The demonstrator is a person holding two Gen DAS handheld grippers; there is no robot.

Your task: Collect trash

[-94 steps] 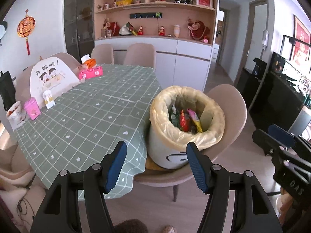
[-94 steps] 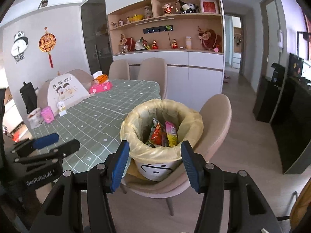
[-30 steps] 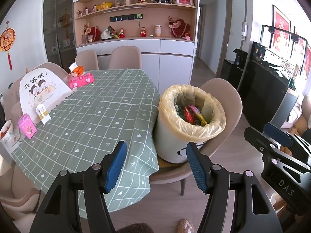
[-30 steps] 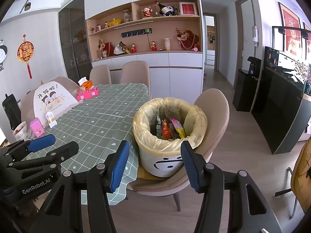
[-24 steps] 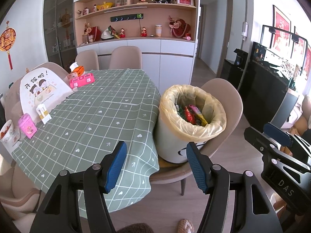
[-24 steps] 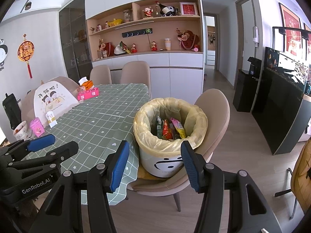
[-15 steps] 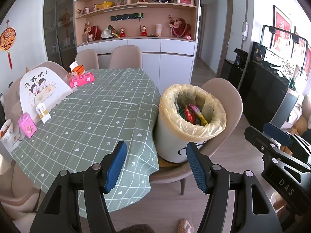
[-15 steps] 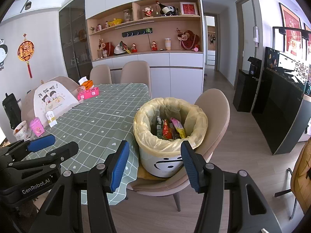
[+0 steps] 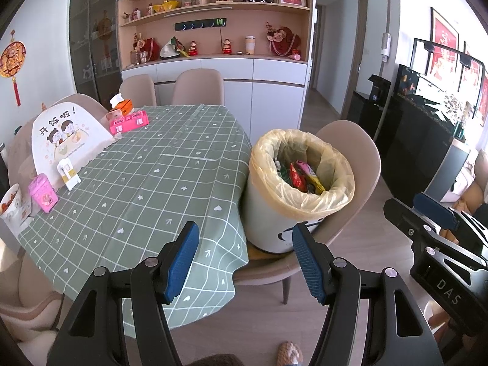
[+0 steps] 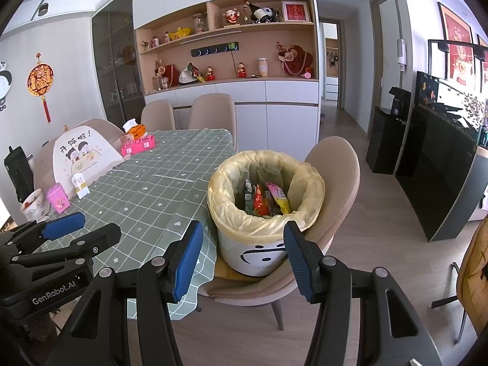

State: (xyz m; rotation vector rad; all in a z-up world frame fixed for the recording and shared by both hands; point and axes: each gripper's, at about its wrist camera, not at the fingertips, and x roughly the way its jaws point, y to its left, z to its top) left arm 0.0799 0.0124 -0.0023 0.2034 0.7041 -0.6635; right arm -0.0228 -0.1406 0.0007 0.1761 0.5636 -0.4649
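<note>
Both my tools idle: left gripper and right gripper w/ jaws wide apart, nothing btwn them, hovering in front of the bin, which sits on a chair just beside the table w/ snack wrappers already inside. Main risk imo: bin is perched on the curved seat, so a bump or a hard pull on the yellow liner could tip it & spill wrappers. Liner's thin too, a pinch may tear it.
</note>
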